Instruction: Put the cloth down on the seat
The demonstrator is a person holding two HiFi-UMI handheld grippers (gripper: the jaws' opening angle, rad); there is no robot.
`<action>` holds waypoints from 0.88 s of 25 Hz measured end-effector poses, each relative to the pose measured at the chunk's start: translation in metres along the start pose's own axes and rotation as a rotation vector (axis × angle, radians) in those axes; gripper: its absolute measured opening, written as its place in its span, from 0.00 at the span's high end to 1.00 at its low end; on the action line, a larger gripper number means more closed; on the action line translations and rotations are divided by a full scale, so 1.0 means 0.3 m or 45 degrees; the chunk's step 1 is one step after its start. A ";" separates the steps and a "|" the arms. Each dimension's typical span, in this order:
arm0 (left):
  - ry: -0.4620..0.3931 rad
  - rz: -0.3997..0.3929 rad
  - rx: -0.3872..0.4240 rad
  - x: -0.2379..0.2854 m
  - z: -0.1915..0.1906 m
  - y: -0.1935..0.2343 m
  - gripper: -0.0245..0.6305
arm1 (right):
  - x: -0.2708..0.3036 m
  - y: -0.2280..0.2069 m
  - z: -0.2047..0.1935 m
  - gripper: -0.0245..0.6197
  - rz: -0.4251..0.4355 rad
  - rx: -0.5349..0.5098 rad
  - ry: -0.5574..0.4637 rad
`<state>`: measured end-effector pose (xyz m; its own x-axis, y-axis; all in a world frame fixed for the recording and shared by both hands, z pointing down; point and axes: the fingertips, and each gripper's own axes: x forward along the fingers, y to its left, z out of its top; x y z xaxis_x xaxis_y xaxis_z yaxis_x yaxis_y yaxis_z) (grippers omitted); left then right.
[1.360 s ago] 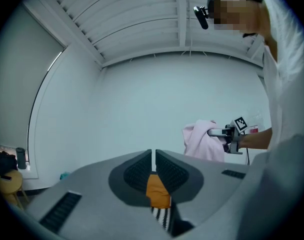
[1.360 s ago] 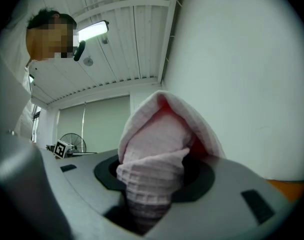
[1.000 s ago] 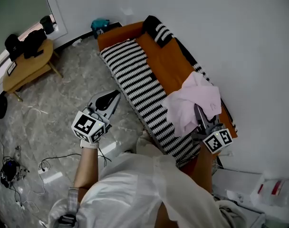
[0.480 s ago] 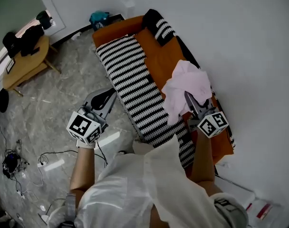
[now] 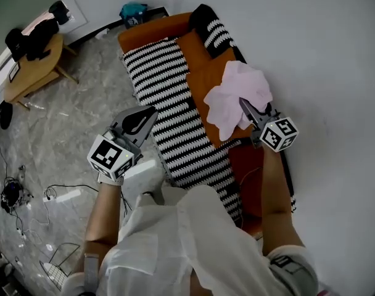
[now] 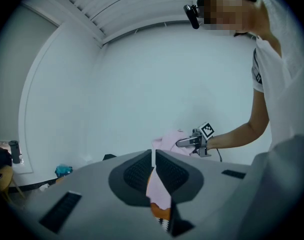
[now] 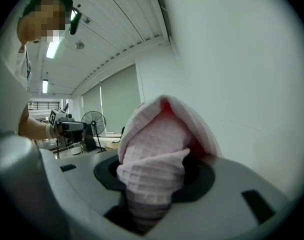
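Observation:
A pink waffle-weave cloth (image 5: pixel 234 94) hangs bunched from my right gripper (image 5: pixel 244 106), which is shut on it above the sofa's orange back cushion (image 5: pixel 203 54). The right gripper view shows the cloth (image 7: pixel 157 154) filling the space between the jaws. The seat (image 5: pixel 169 97) is covered in black-and-white stripes and lies left of the cloth. My left gripper (image 5: pixel 149 113) holds nothing; it hovers over the floor at the seat's front edge, jaw tips together. In the left gripper view, the cloth (image 6: pixel 167 140) and right gripper (image 6: pixel 184 143) show beyond its jaws (image 6: pixel 153 159).
A striped pillow (image 5: pixel 212 32) leans at the sofa's far end. A wooden side table (image 5: pixel 33 73) with dark things on it stands far left. Cables (image 5: pixel 15 196) lie on the marble floor. The white wall (image 5: pixel 323 73) runs close behind the sofa. A fan (image 7: pixel 93 121) stands across the room.
My right gripper has carried the cloth further along the sofa, toward the pillow end. My left gripper has moved along beside the seat's front edge.

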<state>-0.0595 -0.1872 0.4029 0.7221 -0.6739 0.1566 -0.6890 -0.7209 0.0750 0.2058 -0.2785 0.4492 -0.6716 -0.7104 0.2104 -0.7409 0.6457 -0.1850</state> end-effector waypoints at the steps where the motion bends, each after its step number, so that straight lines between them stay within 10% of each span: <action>1: 0.000 0.001 -0.001 0.029 -0.001 -0.005 0.91 | 0.015 -0.035 -0.015 0.64 0.008 -0.004 0.019; 22: 0.144 -0.131 -0.018 0.420 -0.112 -0.123 0.91 | 0.007 -0.612 -0.498 0.62 -0.197 0.152 0.433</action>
<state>0.0548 -0.2401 0.4530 0.7781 -0.5731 0.2571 -0.6128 -0.7825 0.1101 0.3410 -0.3566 0.6270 -0.5272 -0.6502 0.5472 -0.8419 0.4872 -0.2322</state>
